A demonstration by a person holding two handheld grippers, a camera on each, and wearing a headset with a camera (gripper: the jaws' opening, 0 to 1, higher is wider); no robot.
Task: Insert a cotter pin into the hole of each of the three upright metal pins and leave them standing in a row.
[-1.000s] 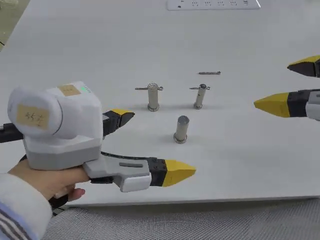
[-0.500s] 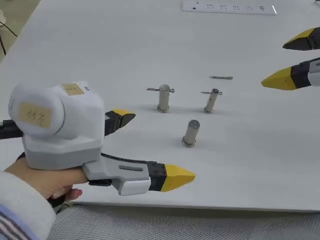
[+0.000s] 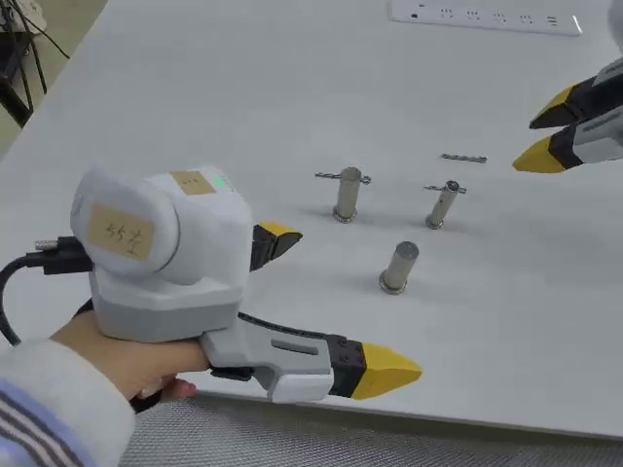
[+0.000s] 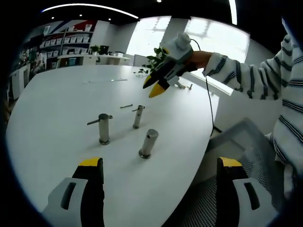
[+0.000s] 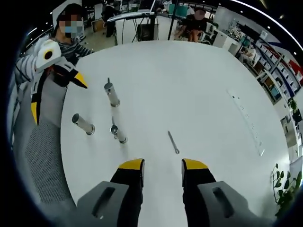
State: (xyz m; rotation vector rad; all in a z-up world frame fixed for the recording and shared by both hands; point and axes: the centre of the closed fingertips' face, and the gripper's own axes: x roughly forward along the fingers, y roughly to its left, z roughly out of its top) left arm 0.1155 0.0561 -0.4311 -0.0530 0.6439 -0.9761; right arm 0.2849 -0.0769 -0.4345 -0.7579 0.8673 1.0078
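White table (image 3: 195,97) holds the work; the left gripper (image 3: 352,302) hovers over its near edge with jaws spread wide and empty, and the right gripper (image 3: 531,144) hangs at the far right, jaws partly apart, also empty. In the middle stand three upright pieces: the far left pin (image 3: 347,197) and the far right pin (image 3: 443,204) each carry a cotter pin through the top, while the near pin (image 3: 398,268) has a bare top. One loose cotter pin (image 3: 463,158) lies flat just beyond the far right pin.
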